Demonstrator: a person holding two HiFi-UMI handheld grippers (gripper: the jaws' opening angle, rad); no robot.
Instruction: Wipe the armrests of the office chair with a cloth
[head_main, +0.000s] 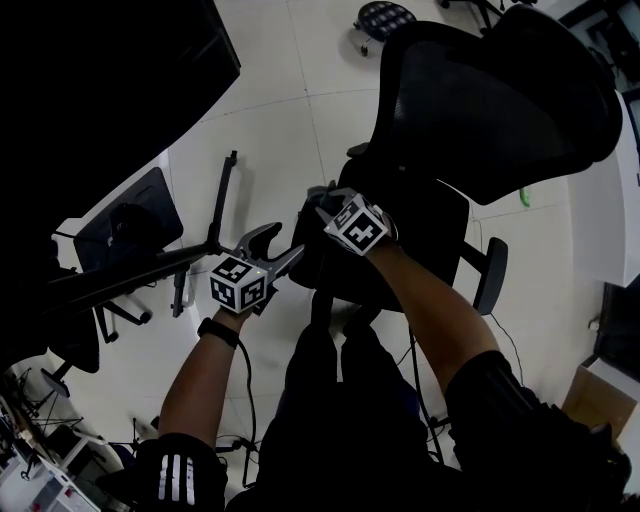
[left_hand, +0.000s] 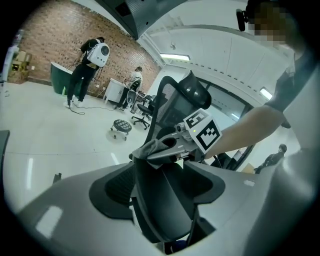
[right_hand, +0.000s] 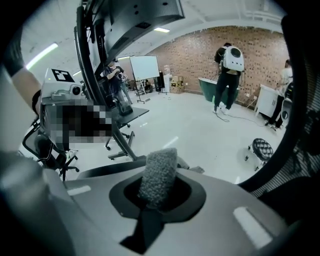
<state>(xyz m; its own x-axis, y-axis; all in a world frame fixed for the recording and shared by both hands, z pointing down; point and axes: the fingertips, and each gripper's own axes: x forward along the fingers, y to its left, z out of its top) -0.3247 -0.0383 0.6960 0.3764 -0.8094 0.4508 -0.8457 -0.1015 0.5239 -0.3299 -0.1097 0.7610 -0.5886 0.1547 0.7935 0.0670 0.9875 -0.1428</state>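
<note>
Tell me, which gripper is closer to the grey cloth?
Right. The right gripper is clamped on the cloth at the armrest's top. The left gripper sits lower, jaws apart either side of the armrest, clear of the cloth.

Seen from above, both bare forearms reach forward and down, side by side. The left gripper (head_main: 272, 250) is held low at the left. Its two jaws stand apart, with a dark chair armrest (left_hand: 160, 200) upright between them; whether they touch it cannot be told. A black wristband (head_main: 218, 332) circles the left wrist. The right gripper (head_main: 330, 205) is held slightly farther forward, just beside the left one. Its jaws are closed on a grey cloth (right_hand: 159, 175).
</note>
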